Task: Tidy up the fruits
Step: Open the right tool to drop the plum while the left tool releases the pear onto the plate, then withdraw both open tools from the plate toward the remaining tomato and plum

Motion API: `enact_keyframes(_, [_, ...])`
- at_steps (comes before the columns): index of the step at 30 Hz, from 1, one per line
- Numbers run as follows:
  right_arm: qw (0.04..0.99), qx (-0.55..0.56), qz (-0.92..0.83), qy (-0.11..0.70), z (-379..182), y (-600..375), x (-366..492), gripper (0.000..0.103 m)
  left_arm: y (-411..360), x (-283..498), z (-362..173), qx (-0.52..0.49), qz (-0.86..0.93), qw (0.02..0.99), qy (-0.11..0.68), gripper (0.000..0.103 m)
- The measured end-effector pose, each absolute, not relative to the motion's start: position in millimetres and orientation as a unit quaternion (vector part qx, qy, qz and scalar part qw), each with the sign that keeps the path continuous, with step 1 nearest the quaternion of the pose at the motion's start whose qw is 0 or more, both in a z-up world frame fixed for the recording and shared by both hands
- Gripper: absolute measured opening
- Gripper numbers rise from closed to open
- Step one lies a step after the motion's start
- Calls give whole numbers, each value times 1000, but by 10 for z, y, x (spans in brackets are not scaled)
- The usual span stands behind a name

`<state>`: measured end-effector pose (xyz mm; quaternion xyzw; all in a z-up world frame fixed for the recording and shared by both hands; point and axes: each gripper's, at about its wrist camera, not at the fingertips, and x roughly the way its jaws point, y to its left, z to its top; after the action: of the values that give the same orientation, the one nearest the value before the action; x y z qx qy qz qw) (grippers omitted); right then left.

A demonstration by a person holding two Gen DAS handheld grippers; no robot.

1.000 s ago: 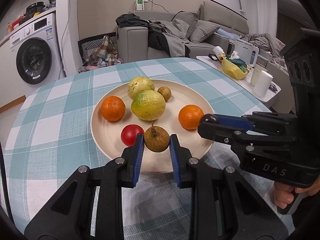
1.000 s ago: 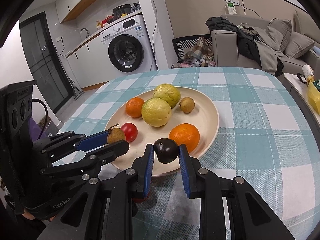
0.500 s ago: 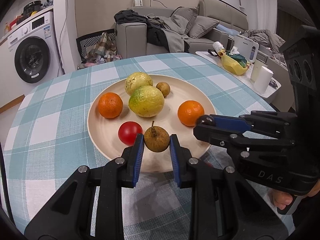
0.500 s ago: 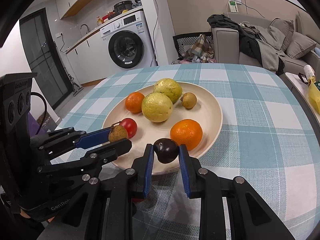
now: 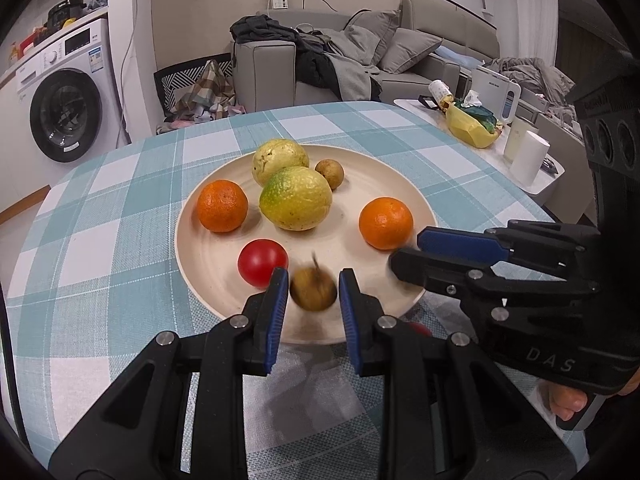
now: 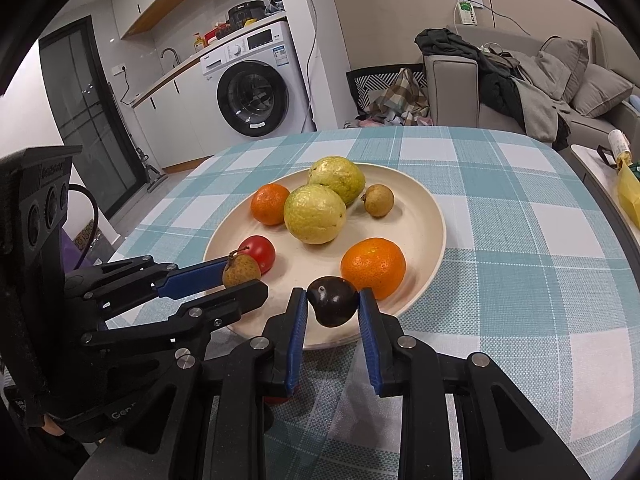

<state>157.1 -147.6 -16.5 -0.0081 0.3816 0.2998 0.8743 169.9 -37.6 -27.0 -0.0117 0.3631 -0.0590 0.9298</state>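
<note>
Background: a white front-loading washing machine (image 6: 256, 92) stands under a counter bearing a black cooker (image 6: 246, 10), and a grey sofa (image 5: 400, 64) carries heaped dark clothing (image 5: 304, 46) and cushions (image 5: 408, 48). A teal-and-white checked cloth (image 6: 516, 248) covers the worktop. A side table (image 5: 536, 168) holds a yellow bag (image 5: 470, 130) and a white roll (image 5: 528, 156).
</note>
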Motion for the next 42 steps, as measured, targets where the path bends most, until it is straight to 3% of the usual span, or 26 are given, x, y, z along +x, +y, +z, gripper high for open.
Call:
enact_keyframes(3, [874,-13,305,378,-155,-1460,1539,35,-329,1690,-264,-19,-56,931,360,25])
enact_keyframes(6, [876,-23,304,373,-138,-1449,1500,37,-297,1662,-269,-20,-53,930,363,35])
enact_keyframes(12, [885,-27,294,359,-64,-1519,1427,51,-201,1566,-202,-31,-32,935,353,72])
enact_keyframes(14, [887,-21,294,356,-29,-1558,1410,58,-145,1521,-167,-40,-26,936,348,82])
enact_keyframes(16, [889,-12,293,352,4,-1610,1394,79,-90,1474,-131,-48,-23,936,347,82])
enact_keyframes(18, [891,-2,291,347,37,-1668,1378,87,-49,1427,-100,-53,-17,937,344,83])
enact_keyframes(21, [891,8,292,348,67,-1734,1362,94,8,1327,-45,-55,-9,940,336,89])
enact_keyframes(24, [892,12,287,349,71,-1777,1351,102,53,1234,-2,-57,1,944,326,102])
enact_keyframes(42, [891,-9,280,359,26,-1798,1267,103,7,878,18,-36,22,948,315,102])
